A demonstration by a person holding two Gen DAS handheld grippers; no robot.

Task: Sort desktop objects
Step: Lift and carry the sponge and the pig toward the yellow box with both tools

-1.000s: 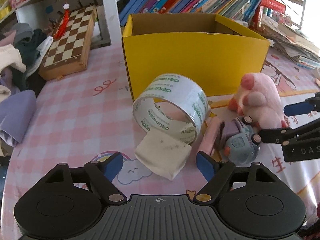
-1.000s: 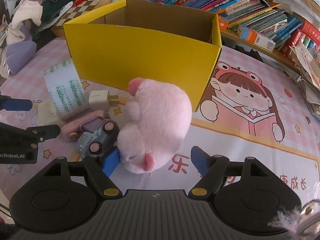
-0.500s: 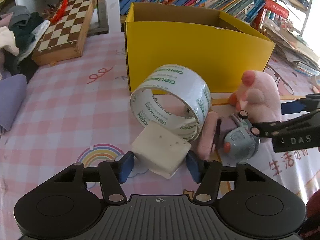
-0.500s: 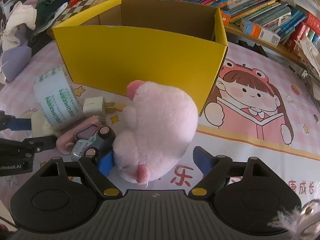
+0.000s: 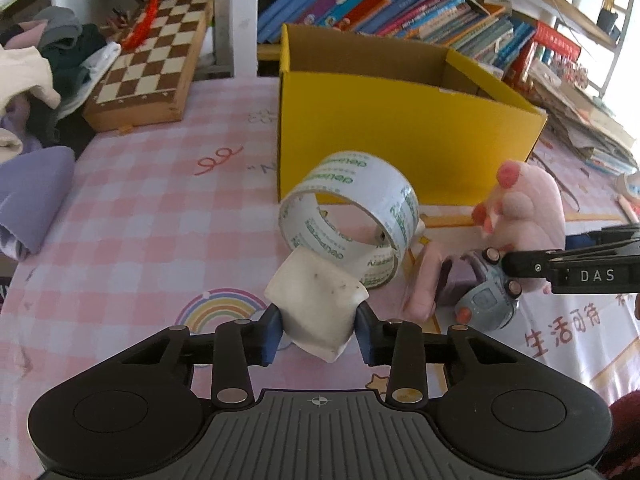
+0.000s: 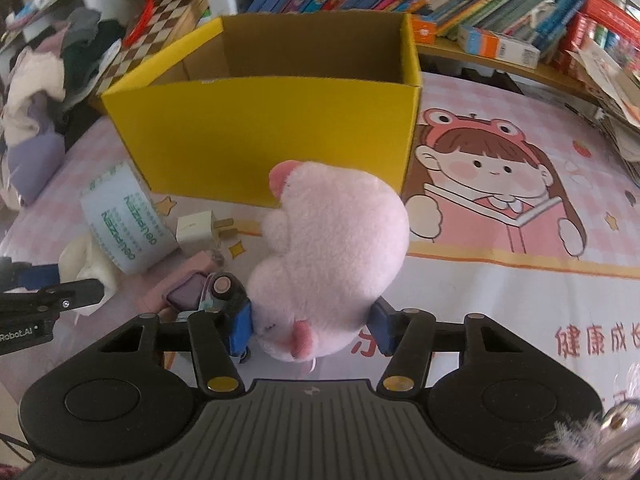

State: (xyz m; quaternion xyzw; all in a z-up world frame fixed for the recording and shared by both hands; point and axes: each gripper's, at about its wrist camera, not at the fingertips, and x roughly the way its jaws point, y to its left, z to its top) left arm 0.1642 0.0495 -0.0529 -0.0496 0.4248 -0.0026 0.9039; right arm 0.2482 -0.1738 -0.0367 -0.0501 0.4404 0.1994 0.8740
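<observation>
My left gripper has its jaws closing, and its blue pads press the sides of a soft white block, which bulges between them. A tape roll stands on edge just behind the block, before the open yellow box. My right gripper is also closing, its pads squeezing a pink plush toy that lies in front of the box. A grey-blue toy car and a pink block lie between the two grippers. A white plug sits beside the tape.
A chessboard and a heap of clothes lie at the far left. Rows of books line the shelf behind the box, and loose papers pile at the right. The cloth is pink check with cartoon prints.
Both pairs of jaws have come together: the left onto the white block, the right onto the pink plush. Neither hand has shifted much.
</observation>
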